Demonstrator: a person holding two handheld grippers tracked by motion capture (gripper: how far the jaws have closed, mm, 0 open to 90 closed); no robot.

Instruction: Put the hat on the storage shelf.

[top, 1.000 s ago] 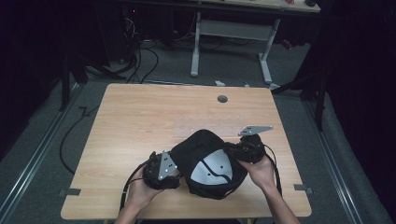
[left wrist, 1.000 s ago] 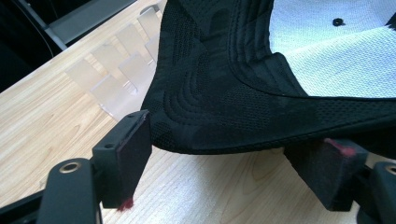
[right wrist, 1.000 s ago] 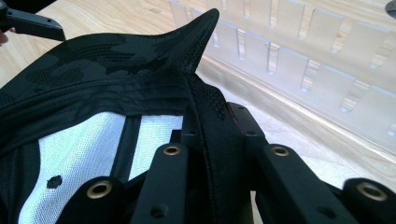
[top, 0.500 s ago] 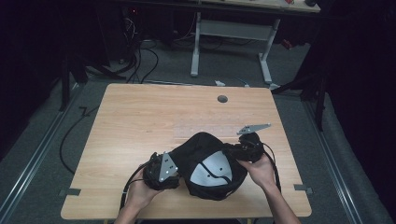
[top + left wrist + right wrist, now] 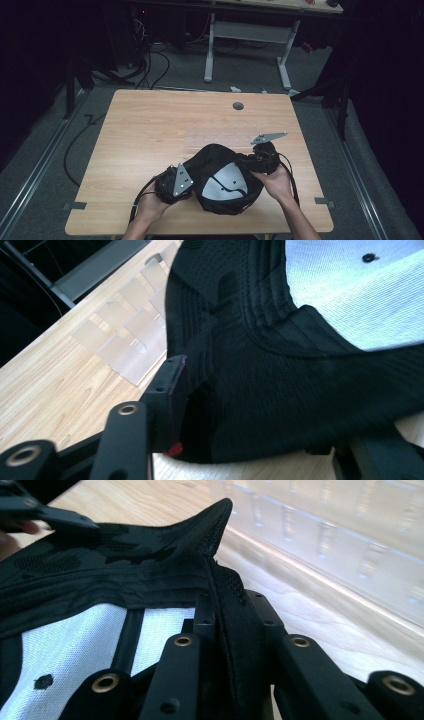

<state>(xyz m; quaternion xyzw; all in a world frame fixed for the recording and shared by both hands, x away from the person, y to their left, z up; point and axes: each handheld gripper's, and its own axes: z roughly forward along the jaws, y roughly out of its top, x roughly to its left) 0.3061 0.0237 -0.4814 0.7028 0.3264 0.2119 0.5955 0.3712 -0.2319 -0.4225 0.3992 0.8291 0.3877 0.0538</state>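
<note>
Here, both grippers' fingers pinch black mesh cap (image 5: 220, 165) w/ white lining: left (image 5: 200, 390), right (image 5: 230, 625).

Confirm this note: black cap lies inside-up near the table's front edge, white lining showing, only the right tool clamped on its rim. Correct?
Not quite: both tools grip the cap. The left gripper view shows the left tool closed on the black fabric too; right tool holds the rim.

cap (image 5: 216, 159): black outer fabric, white mesh lining, black seam bands and eyelet | table (image 5: 150, 130): light wood grain, pale clear tape patch | grippers' jaws: black | plates (image 5: 181, 180): grey | floor (image 5: 40, 150): dark grey
</note>
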